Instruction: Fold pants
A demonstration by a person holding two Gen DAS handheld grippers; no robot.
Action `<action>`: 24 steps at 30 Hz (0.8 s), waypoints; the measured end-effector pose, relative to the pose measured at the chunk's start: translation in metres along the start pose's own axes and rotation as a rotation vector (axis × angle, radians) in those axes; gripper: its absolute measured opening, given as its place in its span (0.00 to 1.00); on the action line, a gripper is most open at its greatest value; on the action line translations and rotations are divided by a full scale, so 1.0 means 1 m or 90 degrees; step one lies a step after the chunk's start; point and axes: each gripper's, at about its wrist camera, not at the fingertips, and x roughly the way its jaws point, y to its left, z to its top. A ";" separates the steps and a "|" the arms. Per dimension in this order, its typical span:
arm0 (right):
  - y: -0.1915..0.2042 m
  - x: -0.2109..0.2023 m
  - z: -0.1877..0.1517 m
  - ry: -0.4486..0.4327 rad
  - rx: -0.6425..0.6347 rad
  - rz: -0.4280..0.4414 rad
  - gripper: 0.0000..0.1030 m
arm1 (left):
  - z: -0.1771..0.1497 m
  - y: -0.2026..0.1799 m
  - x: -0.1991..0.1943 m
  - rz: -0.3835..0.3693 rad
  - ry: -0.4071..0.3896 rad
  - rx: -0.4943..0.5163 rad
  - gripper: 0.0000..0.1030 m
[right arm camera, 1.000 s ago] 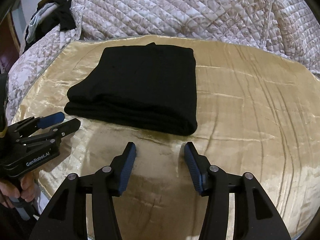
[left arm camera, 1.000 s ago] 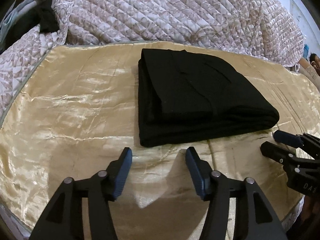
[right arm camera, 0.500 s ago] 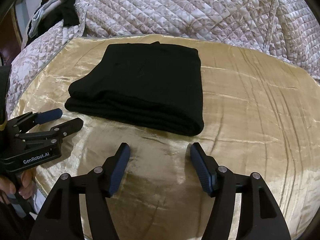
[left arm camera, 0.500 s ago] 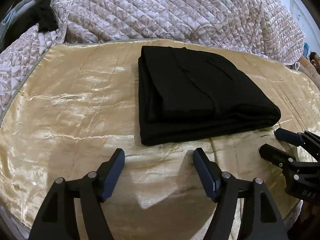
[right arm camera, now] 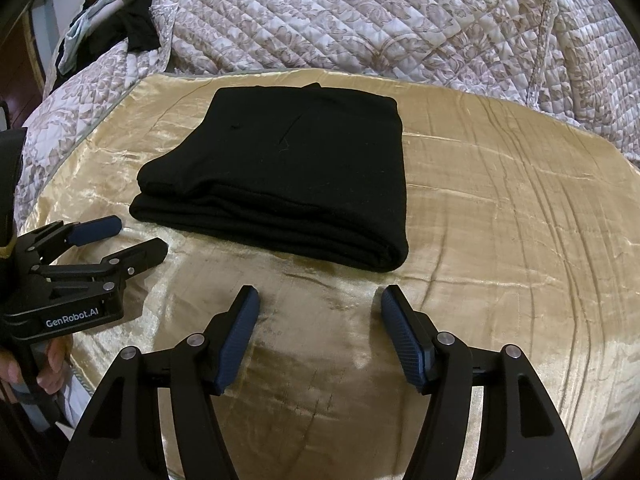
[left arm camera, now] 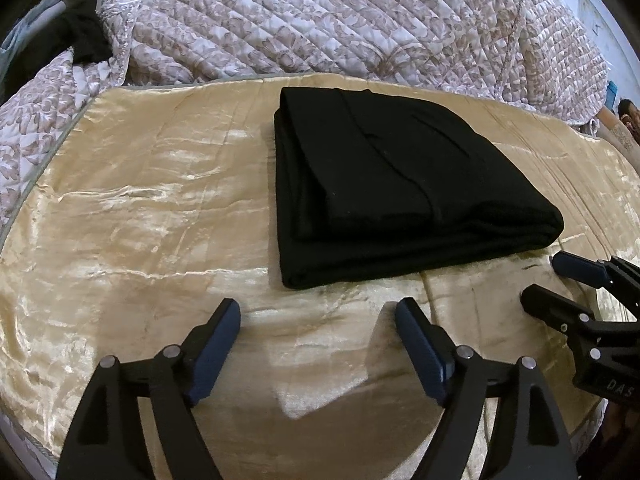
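Nearest, the left gripper (left arm camera: 318,312) hangs over bare cloth, its jaws opening wider than a second ago with nothing between them; the right gripper (right arm camera: 320,300) stands parted too, a little wider than before and equally empty; just beyond both, the black folded pants (left arm camera: 384,184) lie as a squared stack on the shiny gold satin bedspread (left arm camera: 140,200), touched by neither, so the fold looks finished; behind, a quilted floral blanket (left arm camera: 340,20) is heaped.

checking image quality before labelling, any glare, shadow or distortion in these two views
Left wrist view: glare streaks on the gold satin cover, fisheye-bowed edges, folded black pants nearly detailless. Right wrist view: sheen beside the pants, shadow below the right gripper.
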 end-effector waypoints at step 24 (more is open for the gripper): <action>0.001 0.000 0.000 -0.001 0.000 -0.002 0.63 | 0.000 -0.001 0.001 0.001 0.002 0.004 0.82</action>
